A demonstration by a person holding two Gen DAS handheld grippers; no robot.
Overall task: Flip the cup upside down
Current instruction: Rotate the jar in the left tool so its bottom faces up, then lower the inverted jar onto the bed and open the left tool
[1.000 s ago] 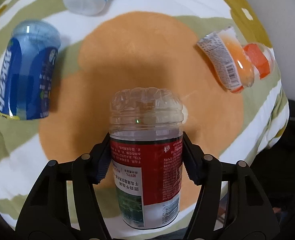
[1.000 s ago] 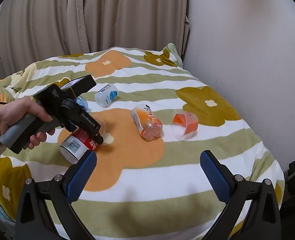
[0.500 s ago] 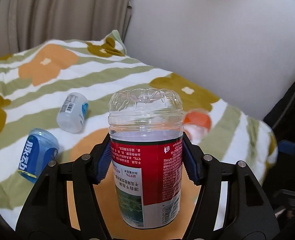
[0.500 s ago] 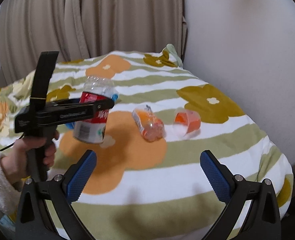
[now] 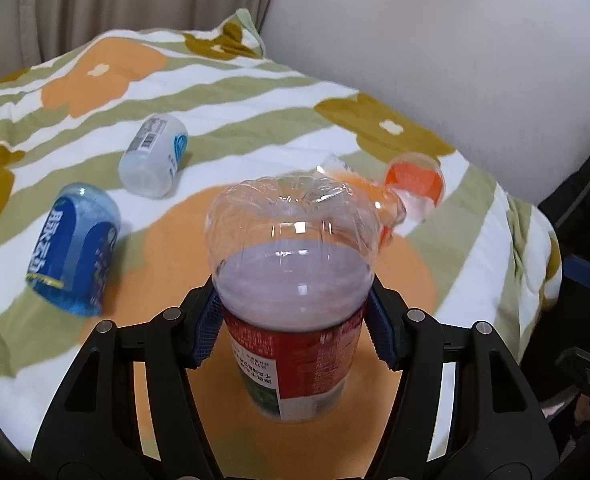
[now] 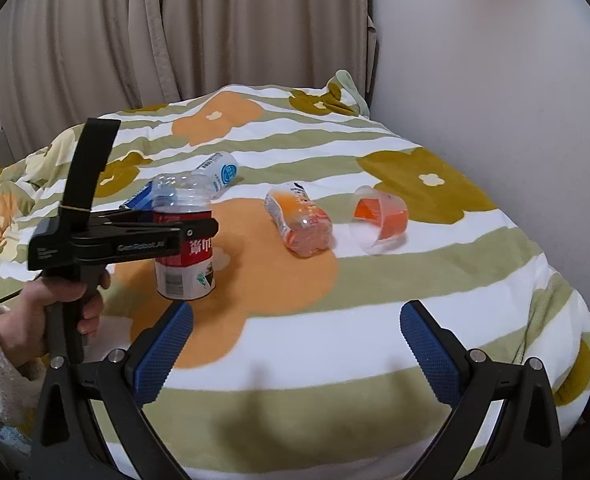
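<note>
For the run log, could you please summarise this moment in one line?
left gripper: shut on red-labelled clear plastic cup, inverted | right gripper: open

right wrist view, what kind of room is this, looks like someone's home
Most likely a bedroom at home. A soft flowered quilt covers what looks like a bed, beige curtains hang behind it, and a plain wall runs alongside. Cut-down bottle cups lie on the quilt, one red-labelled cup clamped in the left gripper.

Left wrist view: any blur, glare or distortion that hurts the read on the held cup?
Left wrist view: red-label cup sharp in the left gripper, small glints on its clear base; blanket soft toward the edges; fisheye bending. Right wrist view: even light, soft gripper shadows on blanket.
</note>
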